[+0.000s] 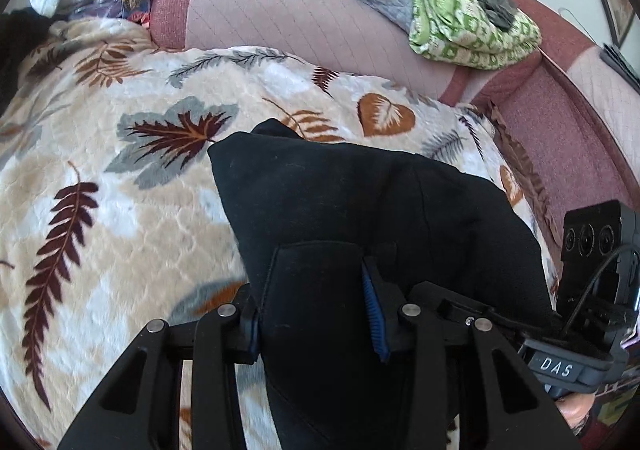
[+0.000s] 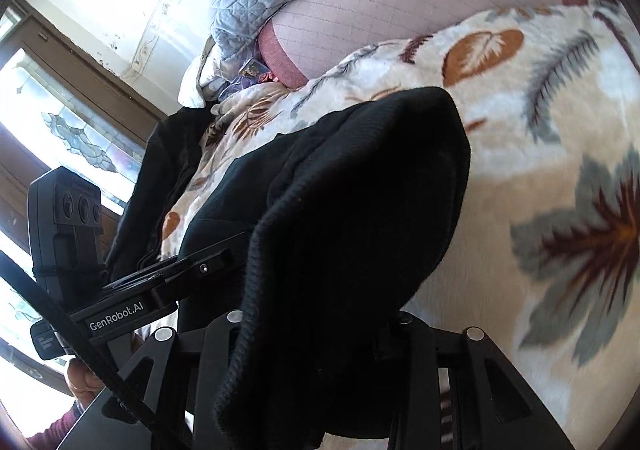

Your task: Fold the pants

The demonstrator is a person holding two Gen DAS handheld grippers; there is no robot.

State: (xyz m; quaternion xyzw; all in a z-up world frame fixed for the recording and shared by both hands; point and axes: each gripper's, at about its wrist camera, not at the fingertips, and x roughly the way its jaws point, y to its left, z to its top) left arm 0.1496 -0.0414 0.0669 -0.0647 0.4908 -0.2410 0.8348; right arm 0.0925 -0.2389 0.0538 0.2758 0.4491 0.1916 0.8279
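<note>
Both edges of the black pants (image 1: 360,202) are clamped (left gripper (image 1: 316,314), right gripper (image 2: 316,334)); cloth could be dropped if bunched unevenly.

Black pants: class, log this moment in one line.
left gripper: shut on black pants | right gripper: shut on black pants | surface: leaf-print blanket

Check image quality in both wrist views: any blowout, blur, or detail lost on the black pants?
Left wrist: even daylight, black pants nearly textureless, leaf blanket softly blurred toward the edges, heavy fisheye curve. Right wrist: window and wall blown out at left, pants show only a ribbed edge, blanket smeared at right.
</note>
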